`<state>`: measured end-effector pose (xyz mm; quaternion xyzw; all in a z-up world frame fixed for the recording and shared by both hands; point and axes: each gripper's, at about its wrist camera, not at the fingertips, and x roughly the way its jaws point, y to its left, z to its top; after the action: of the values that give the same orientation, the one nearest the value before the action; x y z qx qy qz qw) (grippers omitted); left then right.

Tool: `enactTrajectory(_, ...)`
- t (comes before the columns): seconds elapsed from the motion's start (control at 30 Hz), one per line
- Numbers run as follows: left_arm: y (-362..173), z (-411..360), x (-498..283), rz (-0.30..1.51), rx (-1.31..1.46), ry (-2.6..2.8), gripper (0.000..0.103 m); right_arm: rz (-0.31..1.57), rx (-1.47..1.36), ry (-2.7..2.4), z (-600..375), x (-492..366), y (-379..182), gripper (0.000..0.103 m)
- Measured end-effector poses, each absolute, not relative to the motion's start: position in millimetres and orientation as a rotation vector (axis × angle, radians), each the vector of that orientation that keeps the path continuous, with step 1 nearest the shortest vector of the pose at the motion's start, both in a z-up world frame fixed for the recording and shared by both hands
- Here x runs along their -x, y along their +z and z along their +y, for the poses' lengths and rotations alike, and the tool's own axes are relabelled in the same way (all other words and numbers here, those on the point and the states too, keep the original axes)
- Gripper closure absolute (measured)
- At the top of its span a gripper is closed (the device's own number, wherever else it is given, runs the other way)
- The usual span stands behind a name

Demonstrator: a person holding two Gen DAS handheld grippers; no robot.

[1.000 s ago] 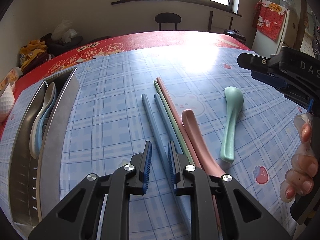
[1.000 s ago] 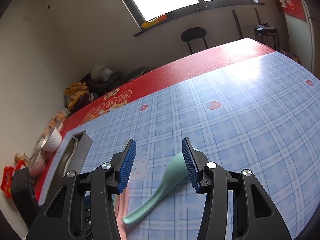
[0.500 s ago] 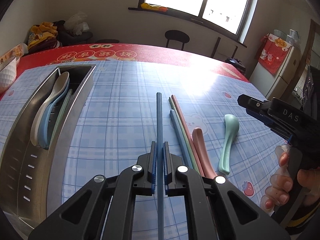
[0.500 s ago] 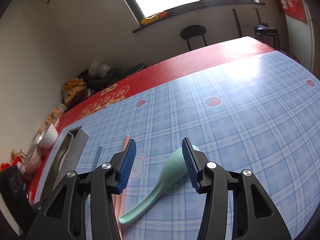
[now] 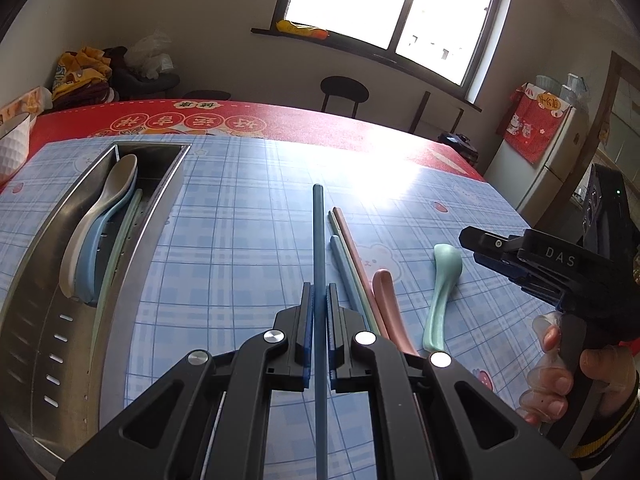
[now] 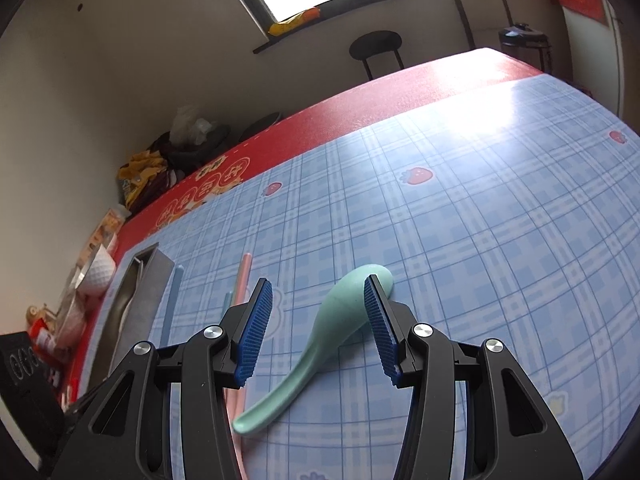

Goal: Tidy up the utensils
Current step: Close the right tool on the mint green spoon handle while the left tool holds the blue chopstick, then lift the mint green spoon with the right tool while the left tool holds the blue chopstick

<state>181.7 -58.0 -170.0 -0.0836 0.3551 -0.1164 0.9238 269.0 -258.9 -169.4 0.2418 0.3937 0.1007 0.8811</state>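
Note:
My left gripper (image 5: 319, 300) is shut on a dark blue chopstick (image 5: 318, 240), which points straight ahead above the table. Below and right of it lie a lighter blue chopstick (image 5: 340, 258), a green chopstick (image 5: 352, 272), a pink chopstick (image 5: 352, 244), a pink spoon (image 5: 386, 300) and a mint green spoon (image 5: 440, 292). The steel utensil tray (image 5: 48, 300) on the left holds a white spoon (image 5: 100, 220), a blue spoon and a green chopstick. My right gripper (image 6: 318, 320) is open, hovering over the mint green spoon (image 6: 332, 332) without touching it.
A white bowl (image 5: 12, 140) stands at the table's far left corner, by the red border. The person's hand (image 5: 560, 376) holds the right gripper's handle at the right edge of the left wrist view. A black stool (image 5: 344, 92) stands beyond the table.
My left gripper closed on the dark blue chopstick and lifted it off the table, swinging left toward the tray. The right gripper stayed open over the green spoon.

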Motion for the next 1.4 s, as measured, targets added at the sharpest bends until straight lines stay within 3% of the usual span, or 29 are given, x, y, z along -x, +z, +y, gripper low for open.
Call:
enactTrajectory(0.43,-168.6,-56.1,-179.5,0.724,0.177,-0.209,0.097,0.950,-0.431,0.186,-230.1,-276.0,-187.0,0.057)
enactTrajectory(0.6,-168.1,-58.2,-179.2,0.726,0.167,-0.211,0.097,0.949,-0.251,0.155,-208.1,-280.5,-184.4,0.058)
enactTrajectory(0.87,-167.7,-55.8,-179.9,0.726,0.182,-0.215,0.097,0.952,-0.090,0.172,-188.2,-280.9,-183.0,0.082)
enactTrajectory(1.4,-168.7,-54.2,-180.3,0.732,0.191,-0.219,0.097,0.915,-0.029,0.131,-190.7,-273.6,-175.3,0.084)
